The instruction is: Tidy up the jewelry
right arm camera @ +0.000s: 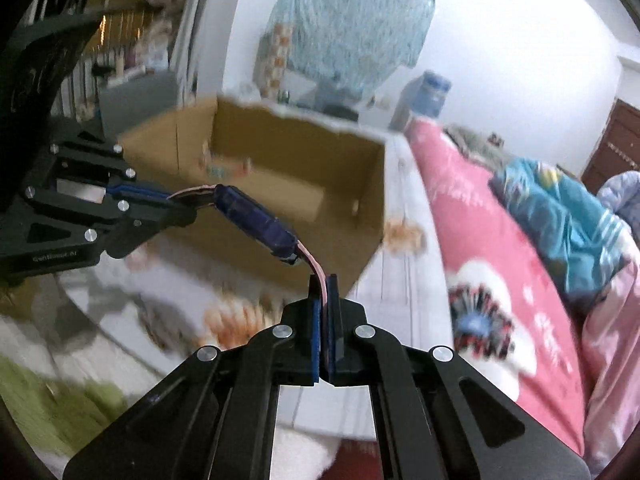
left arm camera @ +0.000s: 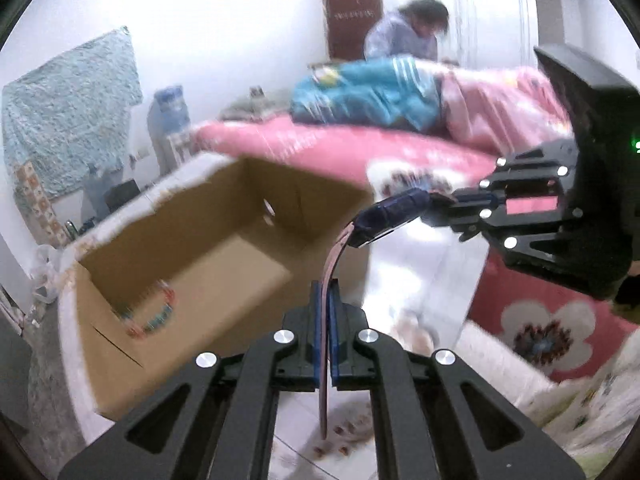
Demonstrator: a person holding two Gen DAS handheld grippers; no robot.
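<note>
Above the bed's white floral sheet (left arm camera: pixel 416 280), two tools hold one watch between them. Seen from the left wrist, the left tool (left arm camera: pixel 326 300) is clamped tight on a pink strap (left arm camera: pixel 332 268), whose loose end hangs down past its pads. That strap curves up toward 1 o'clock into the dark blue body of the watch (left arm camera: pixel 394 210), and the right tool (left arm camera: pixel 444 200) comes in from 3 o'clock, pinched on the far strap. From the right wrist, the right tool (right arm camera: pixel 325 292) is fully closed on the pink band, the watch (right arm camera: pixel 256 220) stretches toward 10 o'clock, and the left tool (right arm camera: pixel 176 208) grips its other end. Behind the watch sits an open cardboard box (left arm camera: pixel 192 240) with a beaded bracelet (left arm camera: pixel 154 312) on its floor at 8 o'clock. Pink bedding (left arm camera: pixel 320 148) with a teal blanket (left arm camera: pixel 360 92) lies beyond, at 1 o'clock. A person (left arm camera: pixel 408 28) stands blurred near a dark door.
</note>
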